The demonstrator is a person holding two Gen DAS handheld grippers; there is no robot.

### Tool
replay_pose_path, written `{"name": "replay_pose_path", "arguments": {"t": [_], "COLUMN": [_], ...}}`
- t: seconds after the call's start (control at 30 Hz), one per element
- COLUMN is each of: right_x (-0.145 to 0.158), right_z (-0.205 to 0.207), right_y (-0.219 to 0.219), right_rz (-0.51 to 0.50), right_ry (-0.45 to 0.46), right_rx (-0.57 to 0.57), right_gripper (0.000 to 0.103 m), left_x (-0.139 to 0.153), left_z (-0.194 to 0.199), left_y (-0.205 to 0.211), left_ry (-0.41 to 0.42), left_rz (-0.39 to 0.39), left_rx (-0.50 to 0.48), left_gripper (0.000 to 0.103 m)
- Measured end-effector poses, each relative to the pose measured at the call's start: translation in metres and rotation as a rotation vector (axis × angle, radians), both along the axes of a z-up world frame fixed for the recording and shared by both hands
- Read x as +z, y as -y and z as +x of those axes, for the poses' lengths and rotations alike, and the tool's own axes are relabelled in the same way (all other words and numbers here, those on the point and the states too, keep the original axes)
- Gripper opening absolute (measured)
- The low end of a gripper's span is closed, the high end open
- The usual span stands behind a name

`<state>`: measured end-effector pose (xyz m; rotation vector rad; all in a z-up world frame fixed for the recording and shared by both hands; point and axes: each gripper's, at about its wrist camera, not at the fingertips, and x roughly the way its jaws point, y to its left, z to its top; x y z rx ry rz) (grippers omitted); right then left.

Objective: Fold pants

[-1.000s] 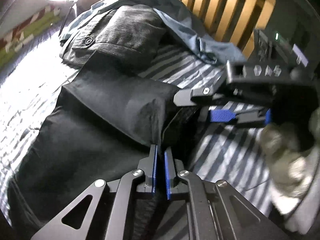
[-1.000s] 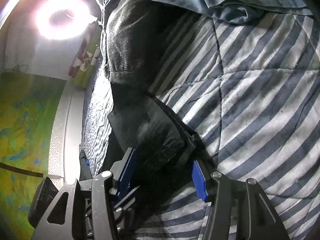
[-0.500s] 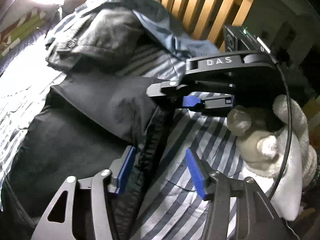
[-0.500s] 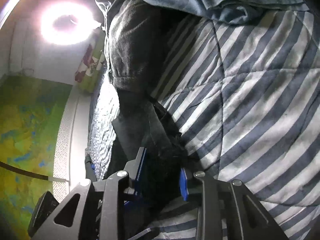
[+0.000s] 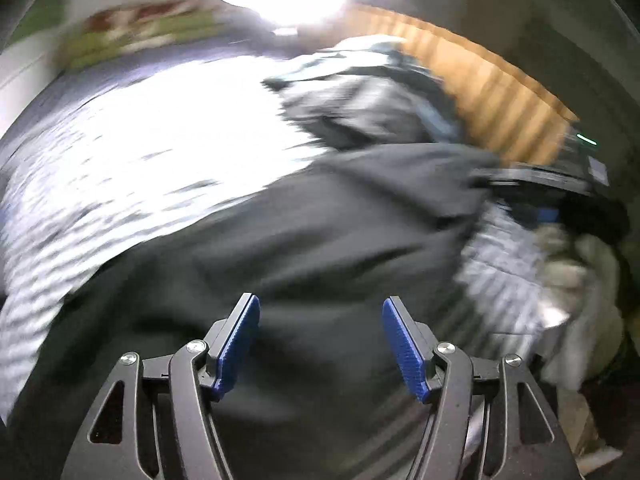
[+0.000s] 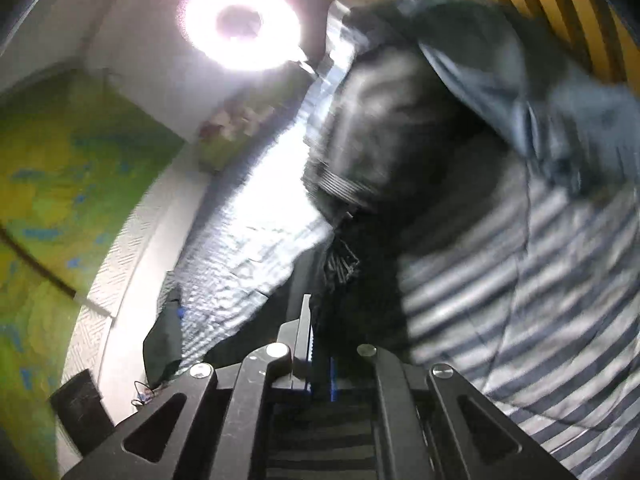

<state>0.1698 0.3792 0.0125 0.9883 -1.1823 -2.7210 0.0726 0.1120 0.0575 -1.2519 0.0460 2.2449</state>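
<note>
Between your left gripper's [image 5: 320, 344] wide-spread fingers lie the black pants [image 5: 320, 232], ungripped; settle, then pinch one edge. Ahead of your right gripper [image 6: 320, 380], fingers clamped on a pants fold [image 6: 340, 264] over the striped quilt [image 6: 520, 300]; pull it taut and level

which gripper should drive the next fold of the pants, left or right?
Right, probably. The right gripper is shut on the dark pants, so it can carry that edge over. The left gripper is open above the fabric, holding nothing; it would have to grasp first. Both views are motion-blurred.
</note>
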Motion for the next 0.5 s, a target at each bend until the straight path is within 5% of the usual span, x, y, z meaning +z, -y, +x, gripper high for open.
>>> {"name": "replay_pose_path", "arguments": {"t": [0.13, 0.27, 0.43, 0.5], "right_x": [-0.012, -0.041, -0.004, 0.018], "right_z": [-0.009, -0.016, -0.009, -0.01], "right_y": [0.008, 0.01, 0.017, 0.031], "right_rz": [0.102, 0.171, 0.169, 0.185], "right_ry": [0.079, 0.229, 0.155, 0.112], "right_rx": [-0.022, -0.049, -0.06, -0.049], "right_gripper": [0.005, 0.005, 0.005, 0.005], "left_x": [-0.047, -0.059, -0.032, -0.057], "left_z": [-0.018, -0.007, -0.005, -0.022], "left_y": [0.037, 0.006, -0.004, -0.005], "left_ry": [0.162, 0.068, 0.01, 0.137], "left_rz": [0.007, -0.123, 0.03, 0.052], "left_rx": [0.076, -0.024, -0.025, -0.033], "left_gripper": [0.066, 0.068, 0.068, 0.068]}}
